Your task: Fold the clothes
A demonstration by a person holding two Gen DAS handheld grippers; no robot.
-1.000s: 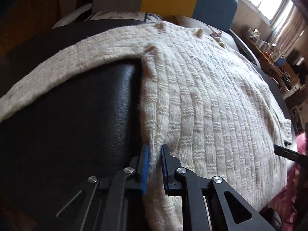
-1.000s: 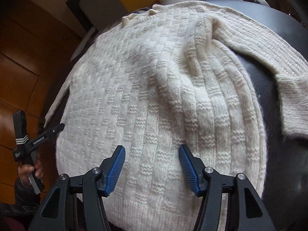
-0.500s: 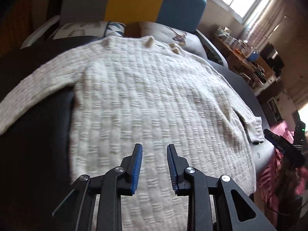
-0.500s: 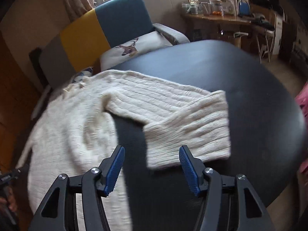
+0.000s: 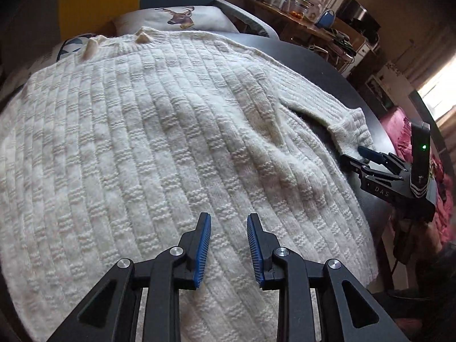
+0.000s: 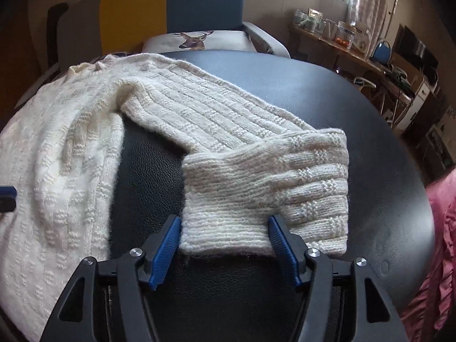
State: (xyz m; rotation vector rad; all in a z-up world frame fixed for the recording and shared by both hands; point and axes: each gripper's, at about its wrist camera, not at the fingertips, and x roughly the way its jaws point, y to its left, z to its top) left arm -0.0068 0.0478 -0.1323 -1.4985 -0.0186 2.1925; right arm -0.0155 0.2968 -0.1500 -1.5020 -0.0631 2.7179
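Your left gripper [image 5: 228, 245] hovers with jaws apart over the lower body of the cream knit sweater [image 5: 171, 131] spread on the black table [image 6: 370, 131], while your right gripper [image 6: 223, 239], jaws wide, straddles the sleeve cuff [image 6: 265, 193], seemingly touching it

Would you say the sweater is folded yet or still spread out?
Spread out: the sweater lies flat on the black table, its sleeve stretched sideways, unfolded.
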